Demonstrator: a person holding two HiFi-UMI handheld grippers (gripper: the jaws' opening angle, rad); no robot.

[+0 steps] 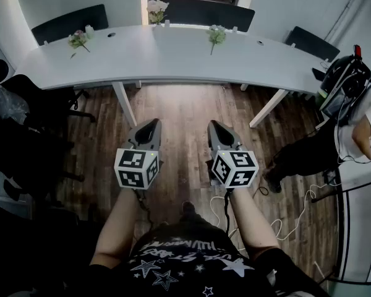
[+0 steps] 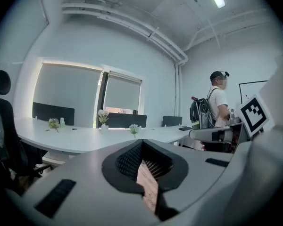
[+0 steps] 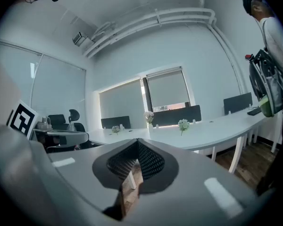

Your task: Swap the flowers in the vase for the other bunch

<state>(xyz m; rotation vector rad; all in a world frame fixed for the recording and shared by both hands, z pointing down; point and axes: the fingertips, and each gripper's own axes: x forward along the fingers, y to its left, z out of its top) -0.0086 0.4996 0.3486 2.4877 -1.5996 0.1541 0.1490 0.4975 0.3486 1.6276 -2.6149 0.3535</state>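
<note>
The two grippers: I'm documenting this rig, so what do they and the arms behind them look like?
The left gripper and right gripper are grey shells tapering to a point, with black ribbed pads inside. Each carries a white cube printed with black square markers. A dark cable hangs below the right one. The forearms show no sleeves; the shirt is black with white stars.

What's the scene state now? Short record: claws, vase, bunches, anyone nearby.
left claw: shut, empty, over floor, short of table
right claw: shut, empty, level with left claw
vase: far edge of table, middle; holds pale flowers
left bunch: loose on table, left of vase
right bunch: loose on table, right of vase
bystander: standing at right, past table's end
swap: not started
</note>
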